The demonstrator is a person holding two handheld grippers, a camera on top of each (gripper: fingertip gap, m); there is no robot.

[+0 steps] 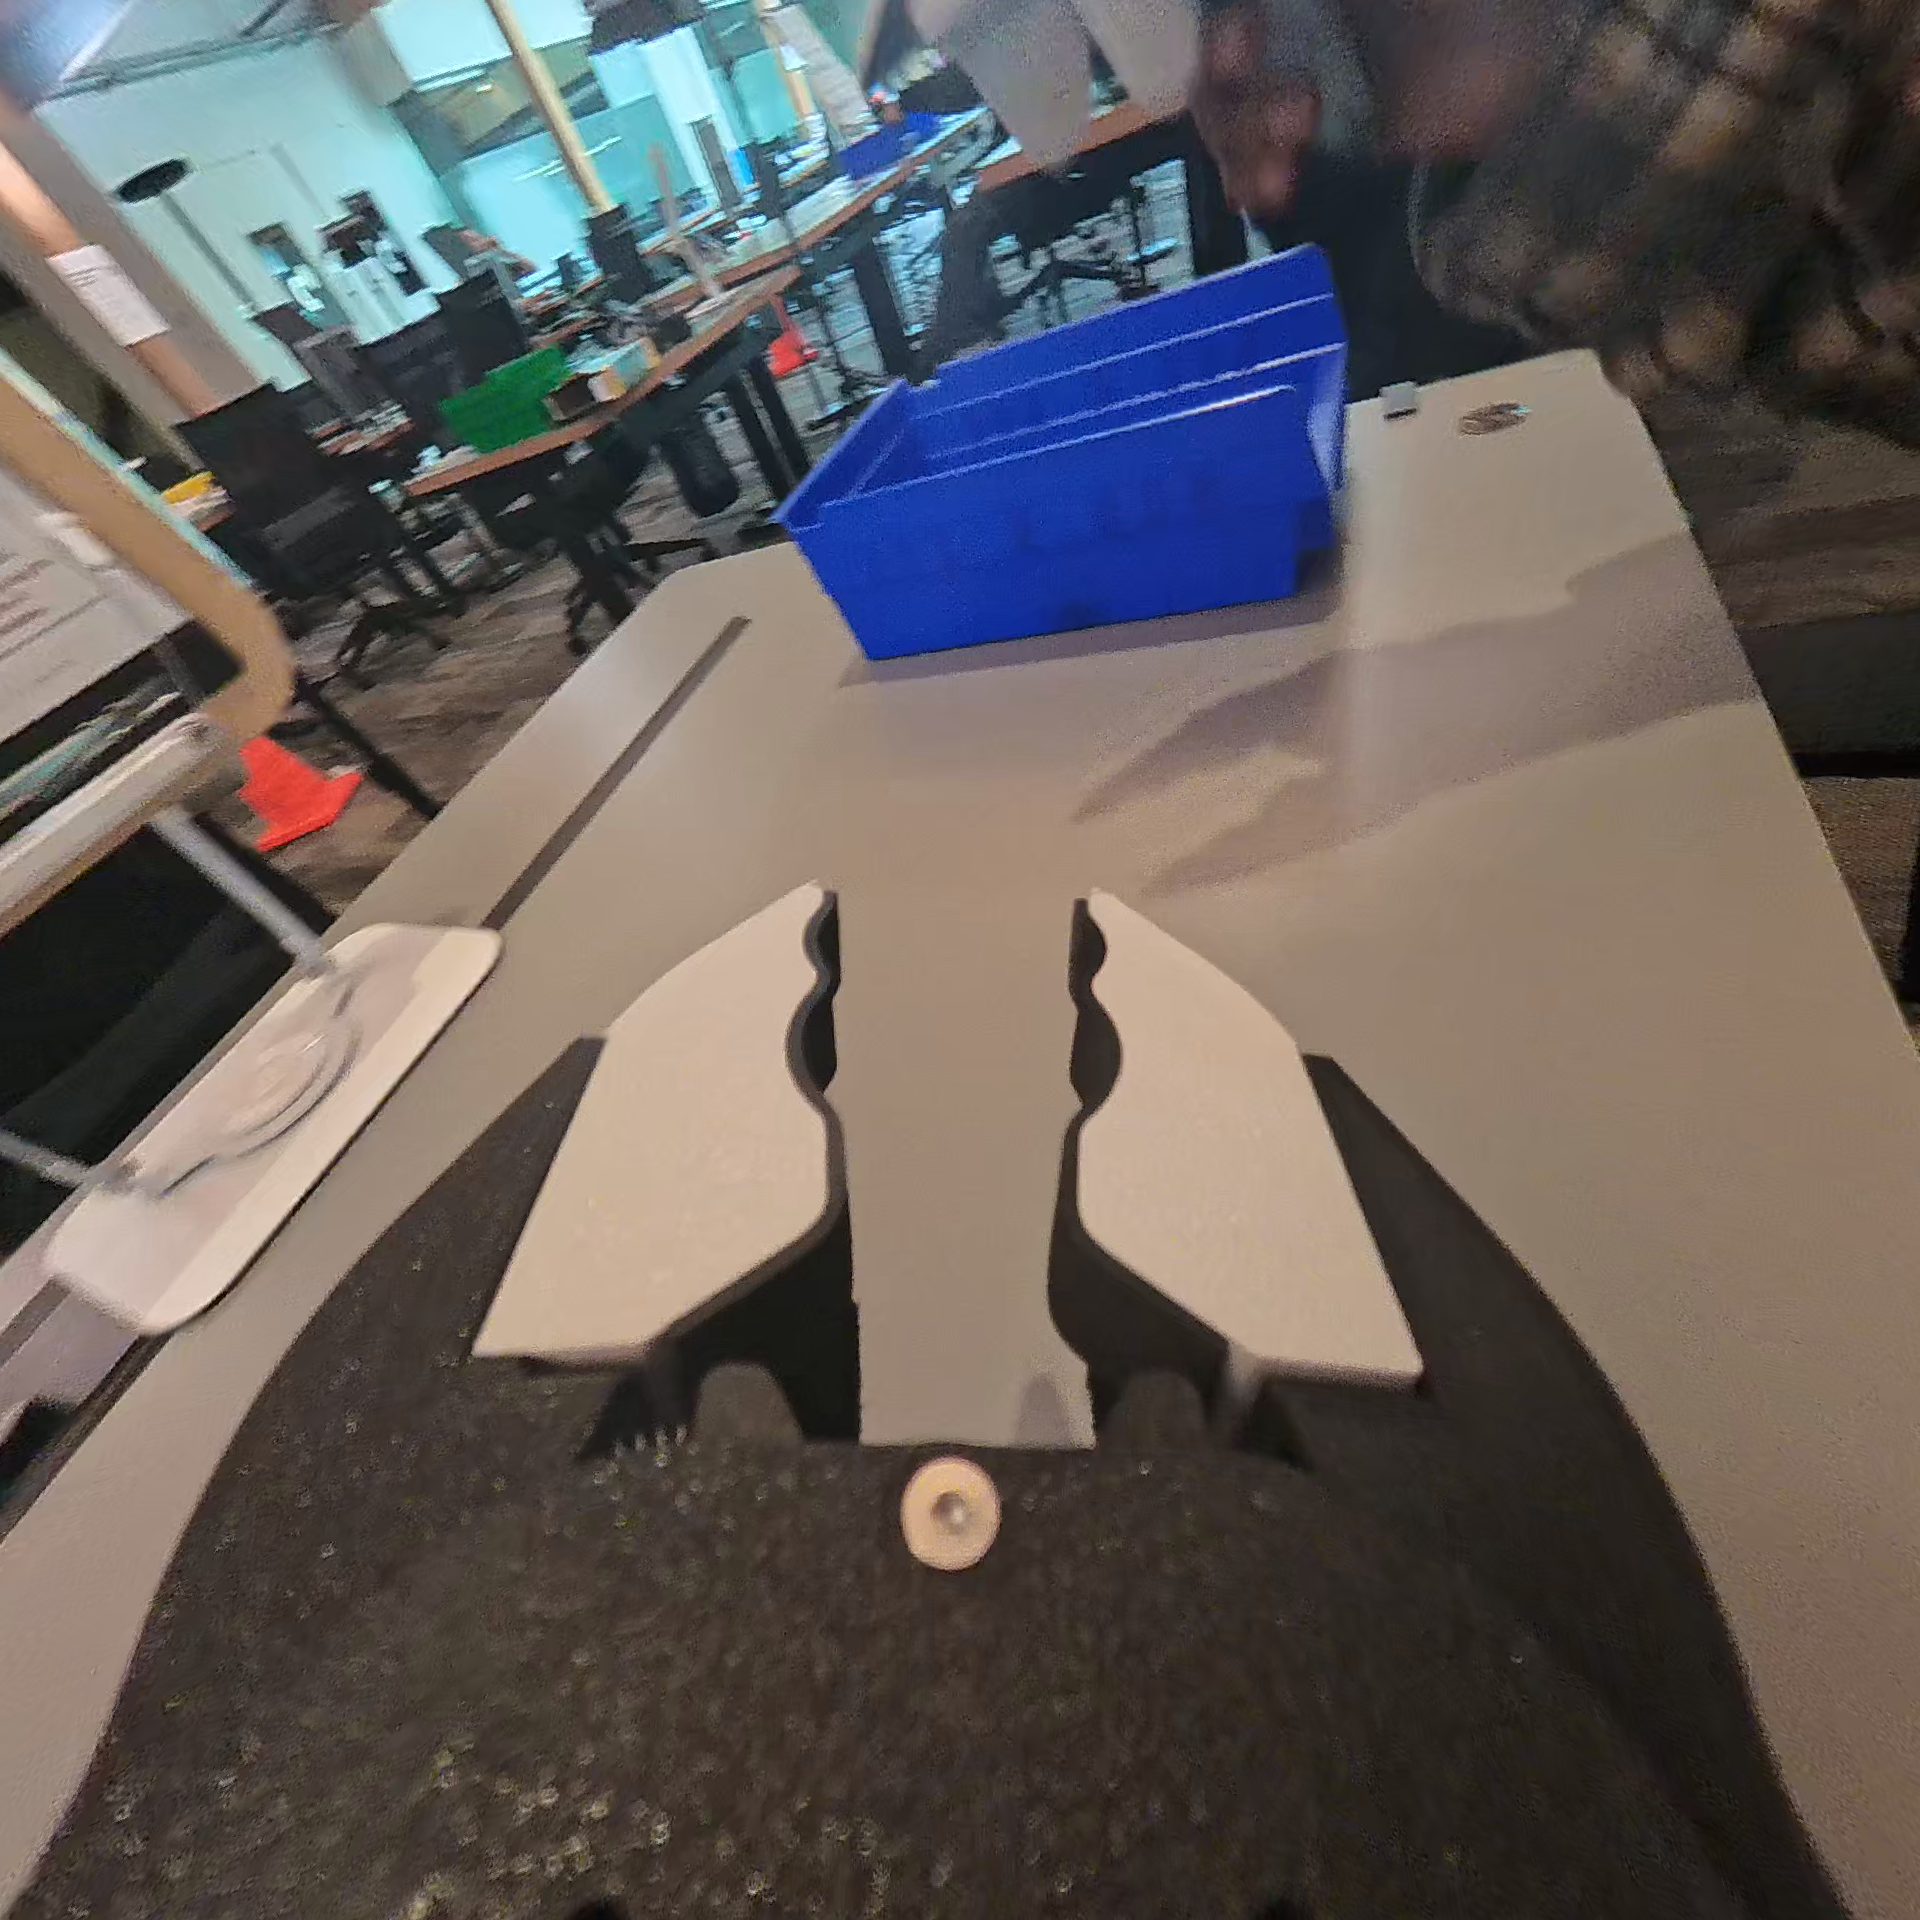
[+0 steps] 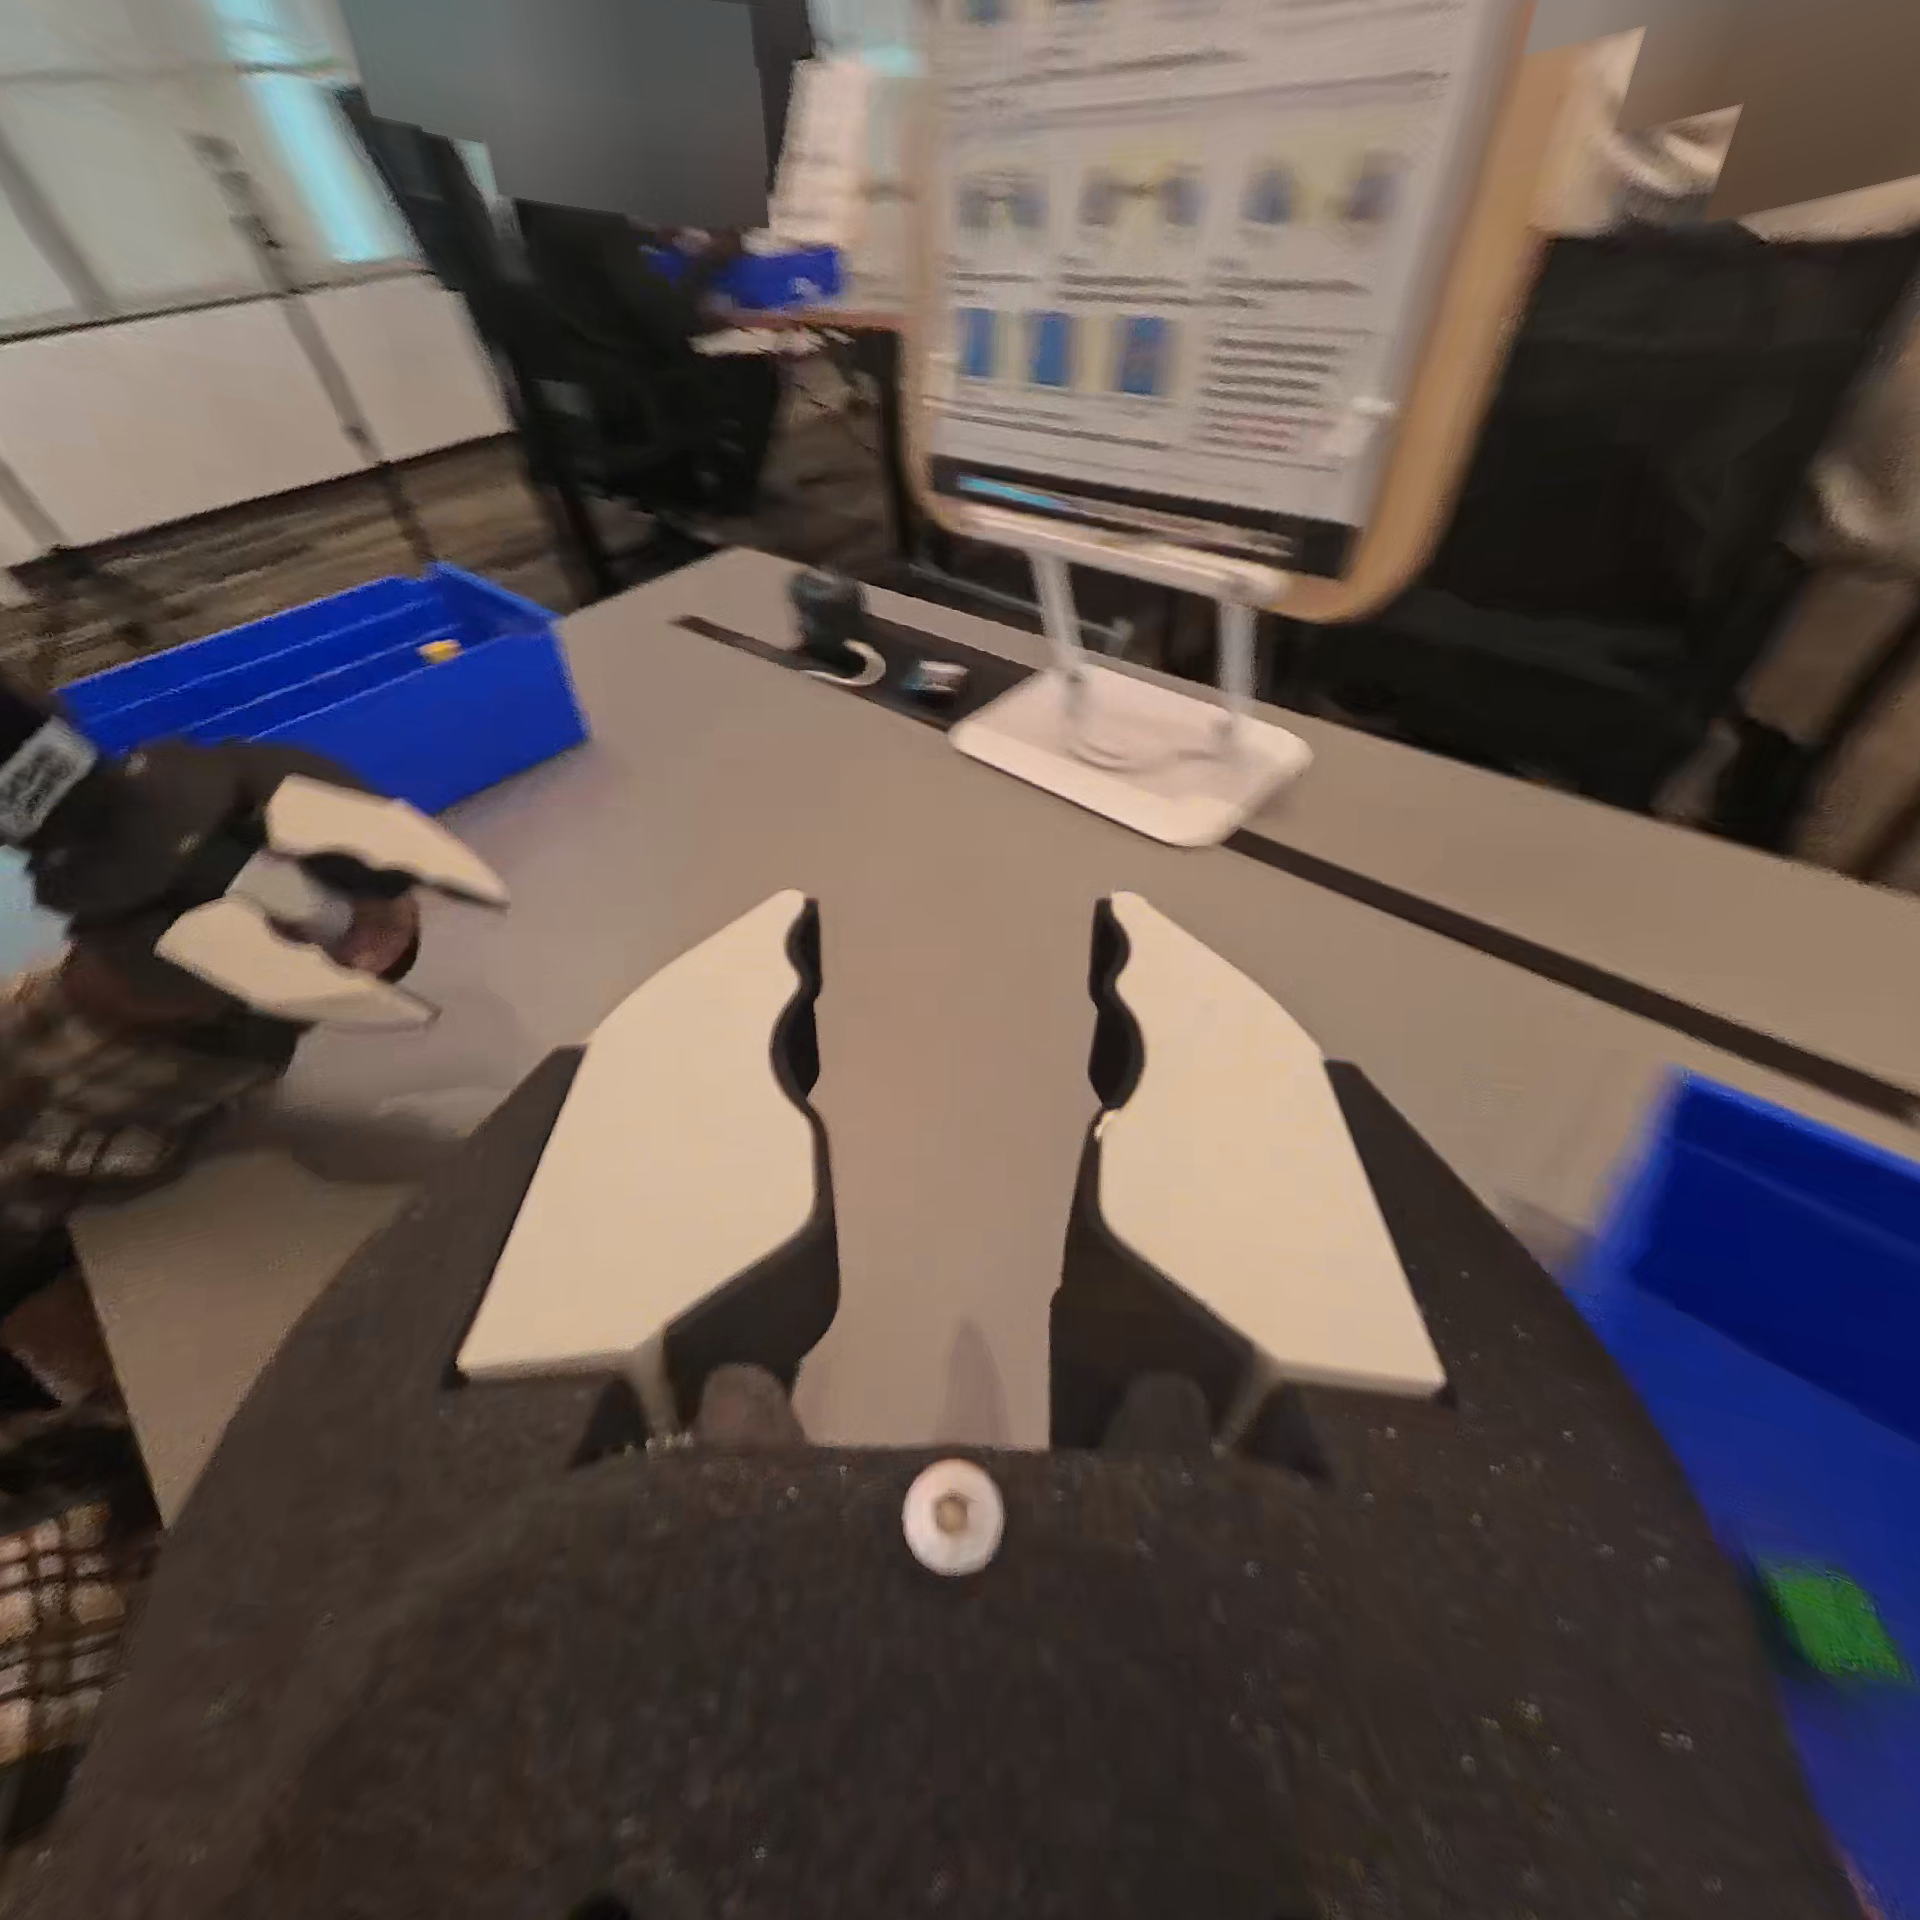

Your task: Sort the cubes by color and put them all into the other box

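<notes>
Grey table; blue box at ten o'clock; second blue box at four. White-based sign stand at one o'clock.

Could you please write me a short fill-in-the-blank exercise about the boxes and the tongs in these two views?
1. Both boxes, the far box and the near box, are coloured ____.
2. The right tongs are ____, holding nothing.
3. The cube in the near box is ____.
4. The left tongs are above the grey ____.

Missing words: blue; open; green; table
</notes>
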